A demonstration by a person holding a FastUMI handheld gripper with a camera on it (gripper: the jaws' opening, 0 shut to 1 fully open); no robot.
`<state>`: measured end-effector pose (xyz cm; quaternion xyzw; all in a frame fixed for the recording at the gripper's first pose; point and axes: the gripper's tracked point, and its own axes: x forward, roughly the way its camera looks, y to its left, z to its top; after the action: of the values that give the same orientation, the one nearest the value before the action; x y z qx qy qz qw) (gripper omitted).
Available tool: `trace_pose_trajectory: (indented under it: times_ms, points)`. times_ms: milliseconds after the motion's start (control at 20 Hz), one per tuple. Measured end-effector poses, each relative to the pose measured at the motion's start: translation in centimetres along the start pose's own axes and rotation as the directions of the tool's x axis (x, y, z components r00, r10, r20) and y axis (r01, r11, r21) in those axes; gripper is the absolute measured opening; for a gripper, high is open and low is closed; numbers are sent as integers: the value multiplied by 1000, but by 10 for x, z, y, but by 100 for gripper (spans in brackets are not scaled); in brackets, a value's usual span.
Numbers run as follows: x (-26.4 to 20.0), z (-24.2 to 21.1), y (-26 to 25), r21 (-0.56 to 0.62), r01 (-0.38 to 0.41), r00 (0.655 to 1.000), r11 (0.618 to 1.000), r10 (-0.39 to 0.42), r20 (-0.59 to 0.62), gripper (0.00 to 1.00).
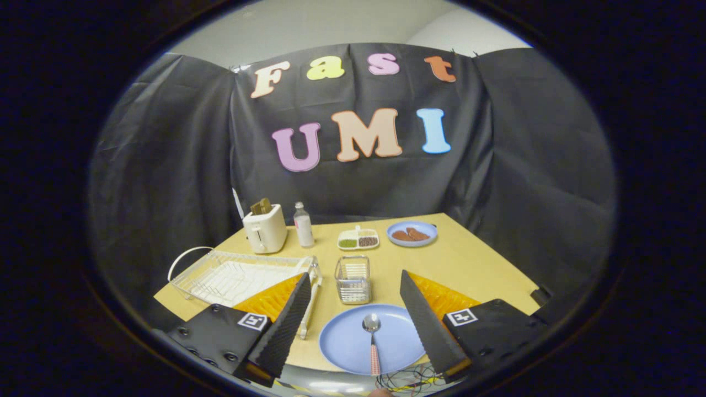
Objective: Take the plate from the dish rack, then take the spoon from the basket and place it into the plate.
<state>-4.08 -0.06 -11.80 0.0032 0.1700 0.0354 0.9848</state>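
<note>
We see a matt, smooth plate (pixel 347 342), a spoon (pixel 372 337) with a glossy metal bowl, a shiny metal wire basket (pixel 353 280), a coated wire dish rack (pixel 237 275), a smooth wood-look table (pixel 474 264), our gripper's (pixel 353 325) ridged finger pads (pixel 289 320) spread apart, gripping nothing.

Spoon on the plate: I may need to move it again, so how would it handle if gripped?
Spoon looks thin and rigid. Its shiny bowl may slip. Lying flat on plate between the open tool fingers, it probably won't roll.
</note>
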Motion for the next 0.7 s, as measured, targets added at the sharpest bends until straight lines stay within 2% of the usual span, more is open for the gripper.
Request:
trace_pose_trajectory:
  times_ms: [400,700]
  points:
    - [-9,83,37,-72,-21,983,997,34,182,100]
    - [-16,119,40,-42,-7,959,999,18,281,100]
